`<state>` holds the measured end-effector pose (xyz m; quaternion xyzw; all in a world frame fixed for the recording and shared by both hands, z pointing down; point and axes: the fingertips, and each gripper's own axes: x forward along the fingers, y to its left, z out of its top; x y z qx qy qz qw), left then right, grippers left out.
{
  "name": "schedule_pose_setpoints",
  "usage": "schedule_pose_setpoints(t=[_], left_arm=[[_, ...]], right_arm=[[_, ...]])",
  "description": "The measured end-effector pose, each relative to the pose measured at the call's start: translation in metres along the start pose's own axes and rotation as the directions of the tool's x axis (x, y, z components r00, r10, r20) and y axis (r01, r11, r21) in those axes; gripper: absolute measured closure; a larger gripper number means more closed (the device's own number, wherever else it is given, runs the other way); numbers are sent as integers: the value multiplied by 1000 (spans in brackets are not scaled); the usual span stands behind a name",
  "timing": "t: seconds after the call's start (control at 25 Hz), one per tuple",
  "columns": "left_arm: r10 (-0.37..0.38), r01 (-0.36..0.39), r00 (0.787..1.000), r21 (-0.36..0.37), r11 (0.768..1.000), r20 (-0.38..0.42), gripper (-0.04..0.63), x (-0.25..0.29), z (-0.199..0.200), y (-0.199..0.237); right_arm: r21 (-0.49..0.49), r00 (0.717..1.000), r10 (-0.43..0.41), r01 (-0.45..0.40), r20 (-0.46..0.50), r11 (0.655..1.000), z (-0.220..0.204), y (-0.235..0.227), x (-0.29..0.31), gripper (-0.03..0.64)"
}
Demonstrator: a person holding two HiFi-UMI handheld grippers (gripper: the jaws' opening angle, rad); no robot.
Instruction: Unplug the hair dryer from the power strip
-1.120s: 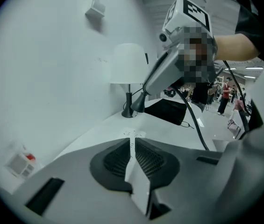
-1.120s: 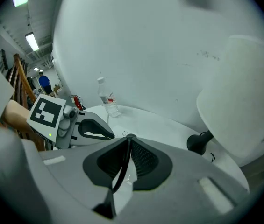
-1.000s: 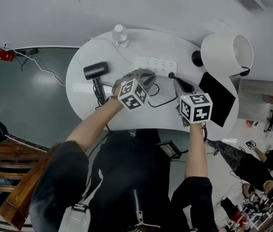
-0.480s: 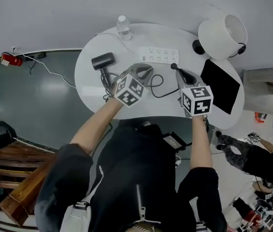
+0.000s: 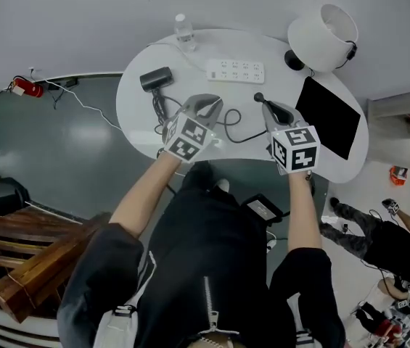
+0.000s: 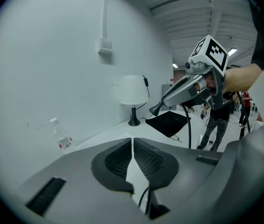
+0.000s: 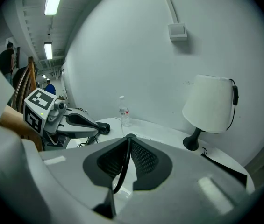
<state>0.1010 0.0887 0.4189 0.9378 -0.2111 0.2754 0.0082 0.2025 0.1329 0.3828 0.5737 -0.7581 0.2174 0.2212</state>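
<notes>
The unplugging itself looked done: the plug hung clear of the power strip, lifted off the counter. The right tongs were closed on the black cord just behind it. The left tongs were pressed together; a cord showed under the pads, though whether it was pinched I could not tell. The hair dryer lay on the counter left of the strip. Next, probably: lower the plug beside the strip and release it.
</notes>
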Motion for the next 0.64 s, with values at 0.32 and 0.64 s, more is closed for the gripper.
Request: schedule_pose_setpoints(t=[0.32, 0.64], left_arm=[[20, -20, 1000, 11, 1000, 14, 572, -27, -2, -33], [31, -31, 999, 6, 999, 17, 572, -46, -9, -54]], right_arm=[[-4, 1000, 3, -3, 22, 1000, -20, 18, -33, 588], [-11, 1000, 3, -3, 18, 1000, -34, 31, -53, 588]])
